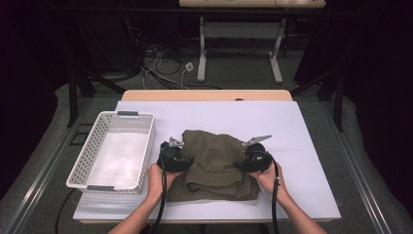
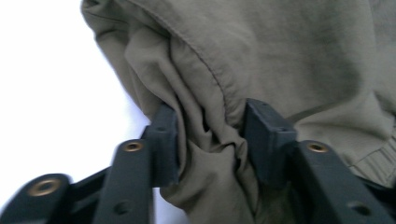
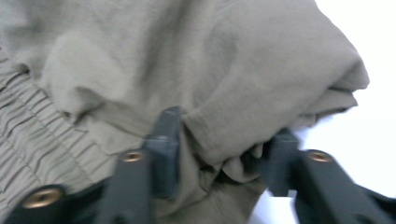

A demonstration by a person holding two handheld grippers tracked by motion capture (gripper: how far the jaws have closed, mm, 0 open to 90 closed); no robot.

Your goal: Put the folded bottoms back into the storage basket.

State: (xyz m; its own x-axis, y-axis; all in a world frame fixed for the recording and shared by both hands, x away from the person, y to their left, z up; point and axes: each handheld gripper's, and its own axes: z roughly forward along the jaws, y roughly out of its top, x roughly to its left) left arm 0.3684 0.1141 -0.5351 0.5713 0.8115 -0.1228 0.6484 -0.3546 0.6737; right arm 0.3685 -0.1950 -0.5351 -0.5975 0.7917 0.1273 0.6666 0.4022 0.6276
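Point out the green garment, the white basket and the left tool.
green garment (image 1: 214, 156), high view, middle of the folded cloth.
white basket (image 1: 95, 134), high view, left wall.
left tool (image 2: 210, 140), left gripper view, midway between its tips, cloth bunched there.

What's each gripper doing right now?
Left gripper: partly open, olive garment bunched between its jaws.
Right gripper: partly open, same garment's fold between its jaws.

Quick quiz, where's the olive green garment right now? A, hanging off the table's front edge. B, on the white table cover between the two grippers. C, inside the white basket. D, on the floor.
B: in the high view the garment lies folded on the table cover, with the left gripper and right gripper at its two sides, beside the basket.
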